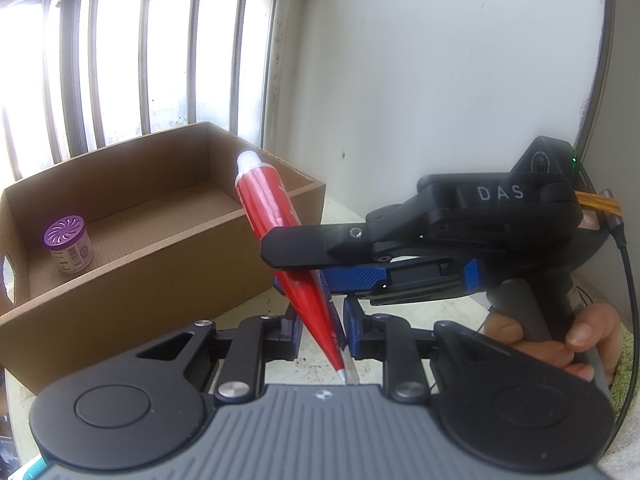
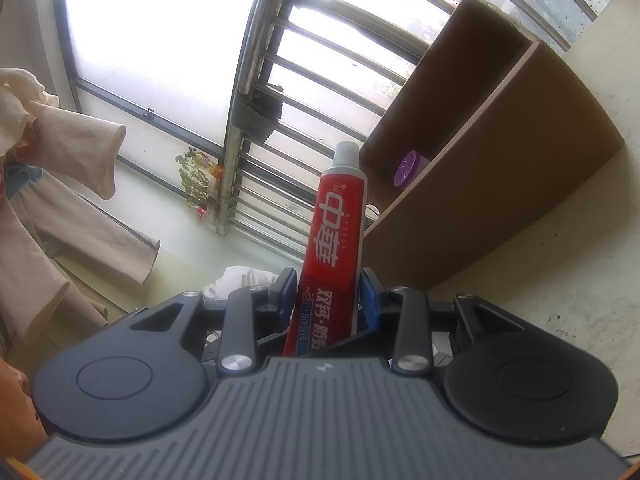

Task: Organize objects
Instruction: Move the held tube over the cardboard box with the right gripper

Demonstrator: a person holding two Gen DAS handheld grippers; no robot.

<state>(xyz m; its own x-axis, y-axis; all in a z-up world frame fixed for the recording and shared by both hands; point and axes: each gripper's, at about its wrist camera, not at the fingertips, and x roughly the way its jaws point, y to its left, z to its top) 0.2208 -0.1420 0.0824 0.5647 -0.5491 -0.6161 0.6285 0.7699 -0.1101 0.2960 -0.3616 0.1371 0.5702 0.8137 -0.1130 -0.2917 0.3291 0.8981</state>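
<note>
A red toothpaste tube [image 1: 269, 205] with a white cap sticks up between both grippers, cap toward the cardboard box [image 1: 132, 276]. My right gripper [image 1: 298, 276] comes in from the right and is shut on the tube's middle. My left gripper [image 1: 320, 332] stands around the tube's flat crimped end with a small gap on each side. In the right wrist view the tube [image 2: 340, 220] stands between the right gripper [image 2: 326, 292] pads. The box [image 2: 500, 188] holds a purple-lidded jar [image 1: 69, 245], which also shows in the right wrist view [image 2: 407, 169].
The box sits on a pale counter [image 1: 344, 212] against a white wall, under a barred window [image 1: 160, 60]. Cloths hang at the left in the right wrist view [image 2: 60, 168]. A hand [image 1: 560, 340] holds the right gripper's handle.
</note>
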